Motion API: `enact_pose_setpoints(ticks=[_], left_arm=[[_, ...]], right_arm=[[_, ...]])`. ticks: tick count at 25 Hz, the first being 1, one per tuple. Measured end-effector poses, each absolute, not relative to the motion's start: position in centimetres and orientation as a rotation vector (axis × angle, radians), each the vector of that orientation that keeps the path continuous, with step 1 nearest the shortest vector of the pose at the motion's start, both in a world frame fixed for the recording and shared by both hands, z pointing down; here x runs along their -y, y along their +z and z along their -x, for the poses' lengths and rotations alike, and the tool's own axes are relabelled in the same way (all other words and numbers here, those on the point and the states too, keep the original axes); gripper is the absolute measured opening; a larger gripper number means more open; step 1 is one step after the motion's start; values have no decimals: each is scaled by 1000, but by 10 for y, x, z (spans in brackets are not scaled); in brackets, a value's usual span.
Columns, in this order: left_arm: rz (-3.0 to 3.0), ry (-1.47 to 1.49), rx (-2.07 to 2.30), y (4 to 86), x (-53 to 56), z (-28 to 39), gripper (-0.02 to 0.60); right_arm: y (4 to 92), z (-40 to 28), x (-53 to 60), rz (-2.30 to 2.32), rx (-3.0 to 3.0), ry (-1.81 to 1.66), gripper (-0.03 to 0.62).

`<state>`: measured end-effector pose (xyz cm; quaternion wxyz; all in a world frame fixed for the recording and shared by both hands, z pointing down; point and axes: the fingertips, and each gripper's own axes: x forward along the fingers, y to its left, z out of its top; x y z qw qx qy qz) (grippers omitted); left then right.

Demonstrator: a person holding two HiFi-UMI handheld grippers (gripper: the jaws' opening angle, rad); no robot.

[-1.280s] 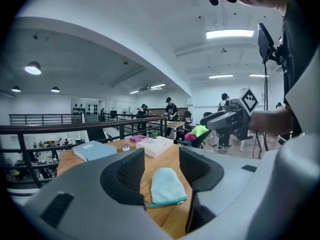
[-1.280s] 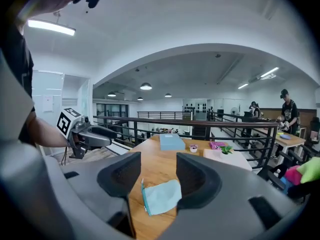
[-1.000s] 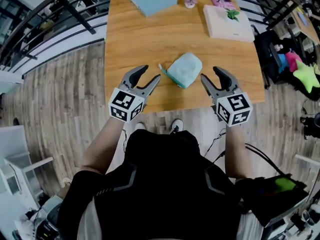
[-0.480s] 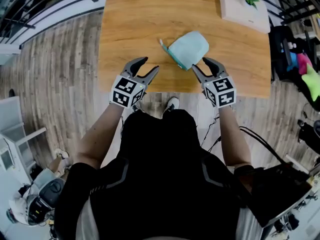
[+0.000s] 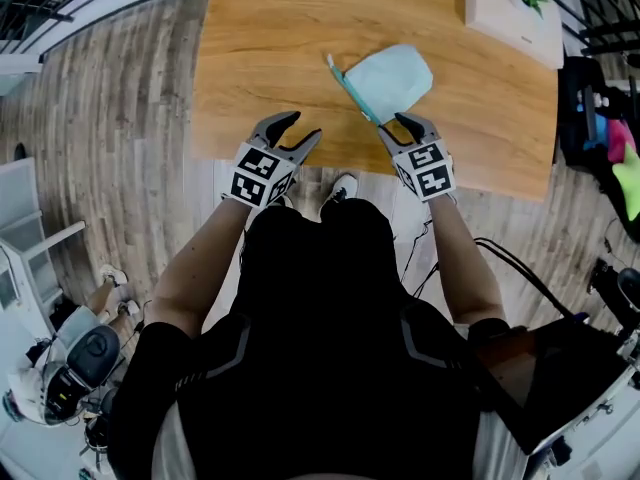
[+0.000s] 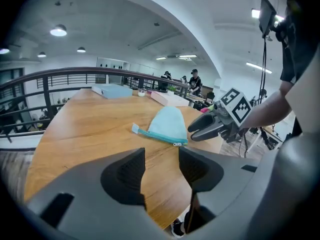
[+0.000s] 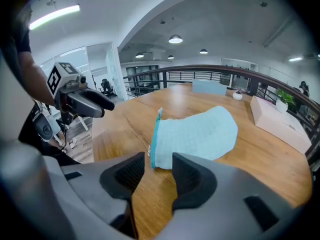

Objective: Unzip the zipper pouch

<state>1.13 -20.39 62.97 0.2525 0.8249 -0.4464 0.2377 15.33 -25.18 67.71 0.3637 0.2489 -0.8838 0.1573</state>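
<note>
A light blue zipper pouch (image 5: 395, 76) lies flat on the wooden table (image 5: 270, 48), its teal zipper (image 5: 350, 90) running along its left edge. Its small pull (image 6: 176, 144) sits at the end nearest me. My right gripper (image 5: 394, 126) is just short of that near corner, and its jaws have just been closing. They still stand apart with nothing pressed between them; in the right gripper view (image 7: 155, 166) the pouch (image 7: 200, 134) lies right ahead. My left gripper (image 5: 300, 128) hangs open over the table's near edge, left of the pouch (image 6: 167, 124), and holds nothing.
A white box with a small plant (image 5: 510, 13) stands at the table's far right. A pale blue box (image 6: 112, 90) lies at the far end. A dark railing (image 6: 60, 76) runs beyond the table. The table's near edge (image 5: 300, 166) is close under both grippers.
Both grippers have dropped toward the table's near edge. The right one has come up to the pouch's near corner and its jaws have narrowed. The left stays open.
</note>
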Motion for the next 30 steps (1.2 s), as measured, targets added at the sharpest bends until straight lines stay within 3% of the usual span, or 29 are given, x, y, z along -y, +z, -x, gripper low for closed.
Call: enact_pose_setpoints(ticks=[7, 16, 30], left_arm=[[-2207, 637, 1224, 638, 191, -13, 227], [-2191, 629, 1250, 637, 185, -6, 225], [-2335, 575, 1221, 577, 205, -2, 221]], right_arm=[[706, -144, 246, -569, 2238, 336, 159], [713, -146, 253, -606, 2231, 342, 64], [644, -137, 265, -714, 2322, 464, 52]])
